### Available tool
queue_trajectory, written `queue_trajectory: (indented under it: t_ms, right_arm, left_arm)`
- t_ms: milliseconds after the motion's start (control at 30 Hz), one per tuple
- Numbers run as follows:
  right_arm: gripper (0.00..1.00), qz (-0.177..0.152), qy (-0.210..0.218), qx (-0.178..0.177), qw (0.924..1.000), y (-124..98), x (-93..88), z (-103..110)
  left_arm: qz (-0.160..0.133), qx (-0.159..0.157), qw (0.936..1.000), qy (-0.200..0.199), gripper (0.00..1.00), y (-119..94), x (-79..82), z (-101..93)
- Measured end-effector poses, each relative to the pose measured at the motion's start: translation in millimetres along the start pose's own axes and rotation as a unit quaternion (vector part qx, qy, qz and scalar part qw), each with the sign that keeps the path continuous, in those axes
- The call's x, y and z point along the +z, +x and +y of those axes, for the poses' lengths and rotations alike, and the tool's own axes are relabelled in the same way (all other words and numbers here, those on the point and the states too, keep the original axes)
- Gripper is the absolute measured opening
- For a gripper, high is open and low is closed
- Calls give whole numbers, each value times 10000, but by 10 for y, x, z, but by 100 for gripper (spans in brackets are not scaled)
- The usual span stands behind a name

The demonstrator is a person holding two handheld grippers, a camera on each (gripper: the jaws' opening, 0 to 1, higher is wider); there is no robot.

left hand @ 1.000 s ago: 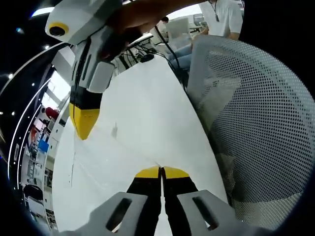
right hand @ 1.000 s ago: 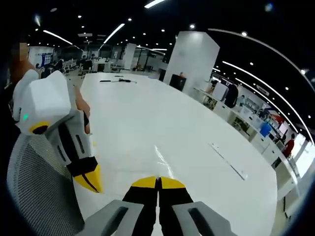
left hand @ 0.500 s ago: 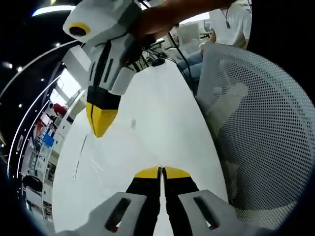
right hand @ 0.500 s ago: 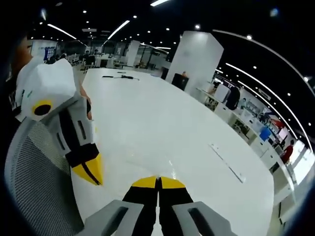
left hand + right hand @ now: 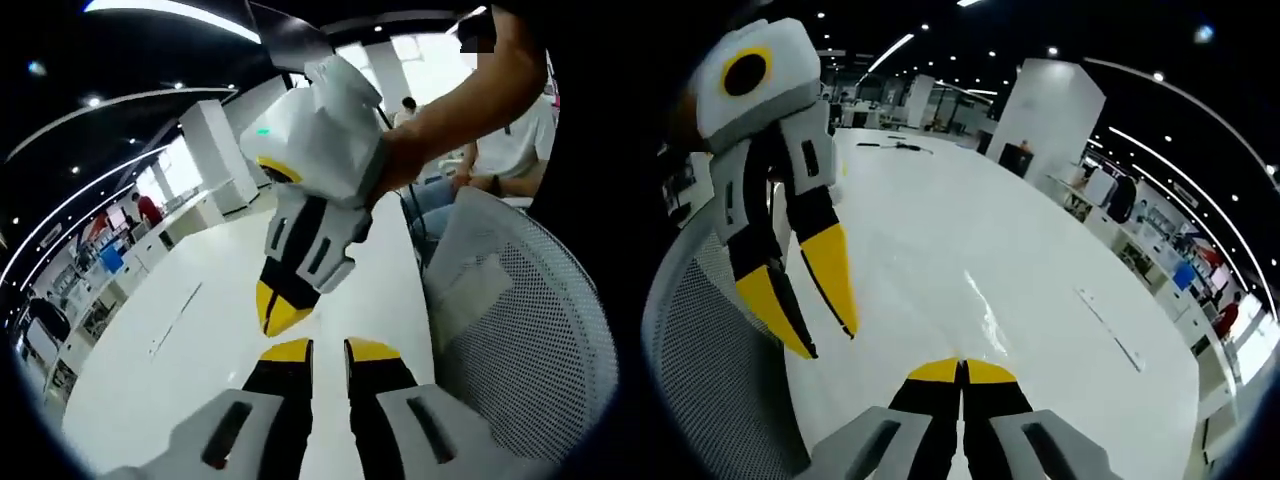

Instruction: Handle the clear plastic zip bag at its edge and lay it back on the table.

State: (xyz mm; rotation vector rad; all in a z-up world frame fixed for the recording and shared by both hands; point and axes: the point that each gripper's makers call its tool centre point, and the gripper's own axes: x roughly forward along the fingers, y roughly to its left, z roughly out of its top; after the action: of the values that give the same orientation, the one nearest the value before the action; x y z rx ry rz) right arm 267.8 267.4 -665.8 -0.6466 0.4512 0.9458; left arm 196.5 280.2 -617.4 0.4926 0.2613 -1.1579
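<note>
2 grippers (image 5: 328, 352) (image 5: 962, 372) above white table (image 5: 1040, 290).

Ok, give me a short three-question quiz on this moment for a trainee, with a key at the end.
1. True or false: the yellow-tipped left tongs are shut.
2. In the left gripper view, what stands beside the glossy white table? A) a white perforated mesh chair back B) a cardboard box C) a red bin
3. Fill in: the yellow-tipped right tongs are ___.
Key: 1 false, their jaws stand apart; 2 A; 3 shut.
</note>
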Motion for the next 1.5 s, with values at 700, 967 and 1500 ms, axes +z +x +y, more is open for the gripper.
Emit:
queue_trajectory:
  t_ms: [700,967,1500]
  right_arm:
    - [0,441,-115,-486,9978,74,-259,-131]
    - [0,642,-63,-625,9960,182,-375,-116]
    - [0,839,133,-728,9937,396,-390,-156]
  left_arm:
    - [217,1781,9721,-1509,31,-832,-803,315]
    - [442,2027,9620,-1777,33,-914,-1158,230]
    - [663,1872,9644,-1747,33,-786,-1294,32]
